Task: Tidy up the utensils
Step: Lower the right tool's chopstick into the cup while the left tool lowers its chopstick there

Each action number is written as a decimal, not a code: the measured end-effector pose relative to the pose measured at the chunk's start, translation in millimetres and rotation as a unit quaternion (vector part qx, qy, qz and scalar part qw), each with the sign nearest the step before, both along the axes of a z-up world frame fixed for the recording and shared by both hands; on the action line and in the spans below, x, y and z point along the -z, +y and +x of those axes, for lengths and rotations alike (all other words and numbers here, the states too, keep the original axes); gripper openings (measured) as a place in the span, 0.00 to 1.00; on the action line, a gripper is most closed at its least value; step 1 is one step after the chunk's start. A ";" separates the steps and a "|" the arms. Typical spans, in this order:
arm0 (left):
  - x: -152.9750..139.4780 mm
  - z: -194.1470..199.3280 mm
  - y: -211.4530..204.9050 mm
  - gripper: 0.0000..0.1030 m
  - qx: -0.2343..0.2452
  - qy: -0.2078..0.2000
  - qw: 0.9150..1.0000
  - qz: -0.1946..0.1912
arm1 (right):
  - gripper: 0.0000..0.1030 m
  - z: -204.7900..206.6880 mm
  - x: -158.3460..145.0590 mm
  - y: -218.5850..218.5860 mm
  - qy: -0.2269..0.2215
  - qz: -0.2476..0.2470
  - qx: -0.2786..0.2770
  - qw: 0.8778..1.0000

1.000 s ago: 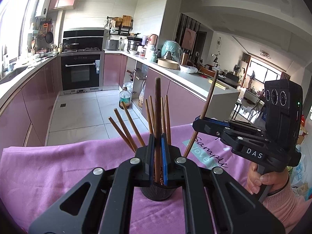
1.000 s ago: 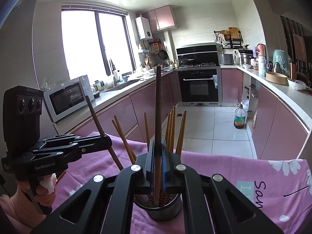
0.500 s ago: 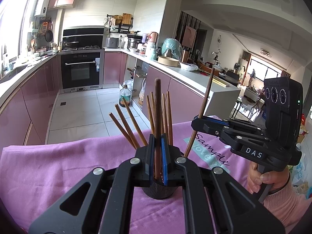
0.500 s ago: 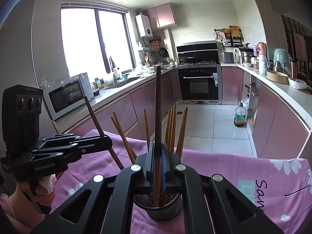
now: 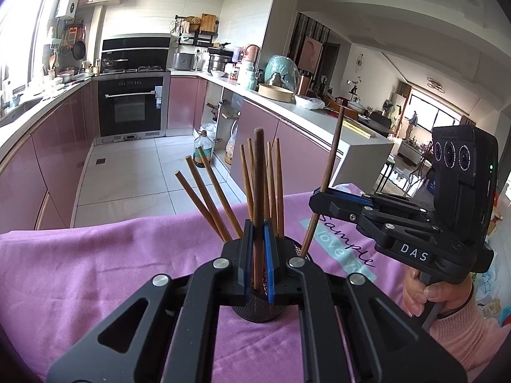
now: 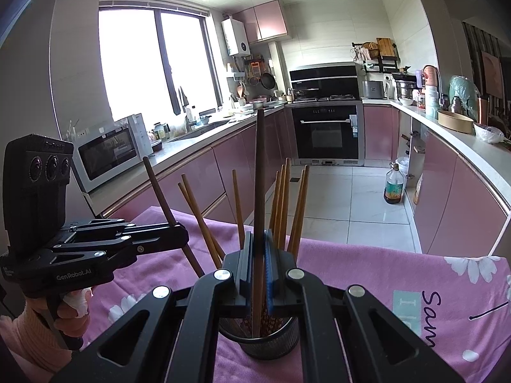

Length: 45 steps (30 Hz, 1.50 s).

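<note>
A black mesh utensil cup (image 6: 270,340) stands on the pink cloth and holds several light wooden chopsticks (image 6: 281,204); it also shows in the left wrist view (image 5: 258,311). My left gripper (image 5: 258,255) is shut on a dark chopstick (image 5: 259,172), upright, its tip inside the cup. My right gripper (image 6: 258,261) is shut on another dark chopstick (image 6: 259,172), its tip also in the cup. Each gripper shows in the other's view: the right one (image 5: 319,196) and the left one (image 6: 180,234).
The pink cloth (image 5: 95,271) with printed lettering covers the table. Behind are pink kitchen cabinets, an oven (image 6: 327,131), a microwave (image 6: 111,151), a cluttered counter (image 5: 287,95) and an oil bottle (image 6: 394,185) on the tiled floor.
Both grippers have lowered slightly with their dark chopsticks, whose tips have sunk further into the cup. The cup has not moved.
</note>
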State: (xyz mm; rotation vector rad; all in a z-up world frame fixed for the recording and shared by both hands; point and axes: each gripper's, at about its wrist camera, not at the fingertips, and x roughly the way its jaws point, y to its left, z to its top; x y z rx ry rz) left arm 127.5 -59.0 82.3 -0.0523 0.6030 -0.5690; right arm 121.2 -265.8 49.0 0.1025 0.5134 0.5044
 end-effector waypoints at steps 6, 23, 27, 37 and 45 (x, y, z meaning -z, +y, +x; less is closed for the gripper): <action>3.0 6.4 3.8 0.07 -0.001 0.005 1.000 -0.002 | 0.05 1.2 0.6 -0.6 0.001 0.002 0.003 1.000; 10.3 23.7 9.2 0.07 -0.009 0.017 1.000 -0.015 | 0.05 13.6 3.8 -2.1 0.004 0.008 0.010 1.000; 12.5 29.6 8.9 0.07 -0.012 0.021 1.000 -0.016 | 0.05 14.6 5.3 -0.6 0.004 0.008 0.011 1.000; 17.6 38.6 7.8 0.07 -0.019 0.024 0.999 -0.015 | 0.05 22.7 8.2 4.1 0.009 0.008 0.011 1.000; 19.2 44.3 2.8 0.07 -0.018 0.027 0.999 -0.011 | 0.05 30.3 11.0 6.5 0.016 0.010 0.010 1.000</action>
